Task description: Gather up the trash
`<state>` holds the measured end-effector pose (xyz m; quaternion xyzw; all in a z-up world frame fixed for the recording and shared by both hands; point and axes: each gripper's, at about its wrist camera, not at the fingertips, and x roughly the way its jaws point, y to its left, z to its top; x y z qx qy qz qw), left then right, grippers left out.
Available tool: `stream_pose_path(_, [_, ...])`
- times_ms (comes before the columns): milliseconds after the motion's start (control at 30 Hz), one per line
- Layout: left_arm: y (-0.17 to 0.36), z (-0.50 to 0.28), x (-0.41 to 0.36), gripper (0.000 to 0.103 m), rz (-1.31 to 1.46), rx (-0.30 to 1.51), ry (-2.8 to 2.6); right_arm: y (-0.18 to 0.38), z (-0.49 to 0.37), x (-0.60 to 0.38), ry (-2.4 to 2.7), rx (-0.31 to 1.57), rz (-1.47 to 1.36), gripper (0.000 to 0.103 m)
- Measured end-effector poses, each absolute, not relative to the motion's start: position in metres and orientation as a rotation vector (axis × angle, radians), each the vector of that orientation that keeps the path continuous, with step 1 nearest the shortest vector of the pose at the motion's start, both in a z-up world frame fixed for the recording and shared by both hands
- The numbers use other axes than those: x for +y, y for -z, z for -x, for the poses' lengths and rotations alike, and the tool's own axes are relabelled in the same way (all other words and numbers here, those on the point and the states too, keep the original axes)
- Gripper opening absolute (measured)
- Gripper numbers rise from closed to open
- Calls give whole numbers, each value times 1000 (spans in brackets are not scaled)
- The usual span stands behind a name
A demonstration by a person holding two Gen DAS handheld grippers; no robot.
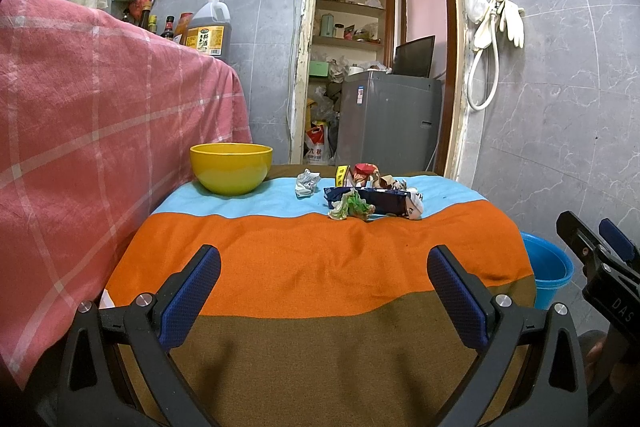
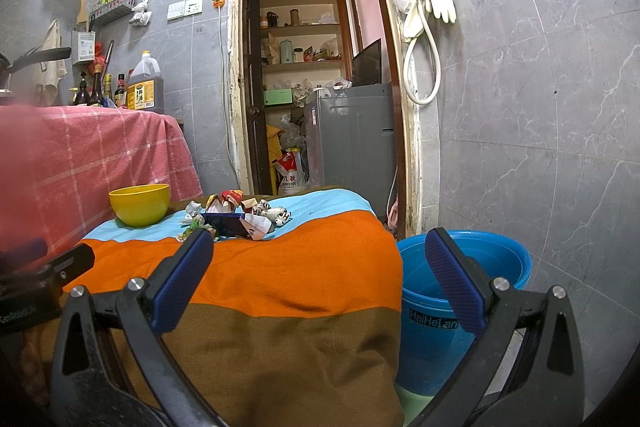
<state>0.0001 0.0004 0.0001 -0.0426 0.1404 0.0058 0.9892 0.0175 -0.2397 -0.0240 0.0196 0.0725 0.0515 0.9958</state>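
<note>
A heap of crumpled wrappers and paper (image 1: 366,197) lies on the far light-blue stripe of the striped table cloth (image 1: 320,267); it also shows in the right wrist view (image 2: 236,217). A blue bucket (image 2: 460,291) stands on the floor at the table's right side, also seen in the left wrist view (image 1: 546,269). My left gripper (image 1: 324,267) is open and empty over the near part of the table. My right gripper (image 2: 320,251) is open and empty, over the table's right edge and the bucket.
A yellow bowl (image 1: 231,167) stands at the table's far left, also in the right wrist view (image 2: 139,204). A pink checked cloth (image 1: 80,147) covers a higher counter on the left. A doorway with a grey appliance (image 1: 390,121) lies behind the table.
</note>
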Motion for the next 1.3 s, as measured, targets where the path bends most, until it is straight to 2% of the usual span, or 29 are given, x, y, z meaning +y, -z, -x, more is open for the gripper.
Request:
stream_pose_path(400, [-3, -21, -3, 101, 120, 336, 12, 24, -21, -235, -112, 156, -39, 103])
stream_pose_path(933, [-42, -83, 26, 101, 75, 250, 3, -26, -92, -218, -222, 114, -40, 103])
stream_pose_path(1133, [-43, -111, 32, 101, 64, 283, 31, -24, -145, -211, -260, 209, -53, 103])
stream_pose_path(1300, [-36, -137, 31, 101, 57, 384, 77, -10, -175, -202, -306, 318, -29, 103])
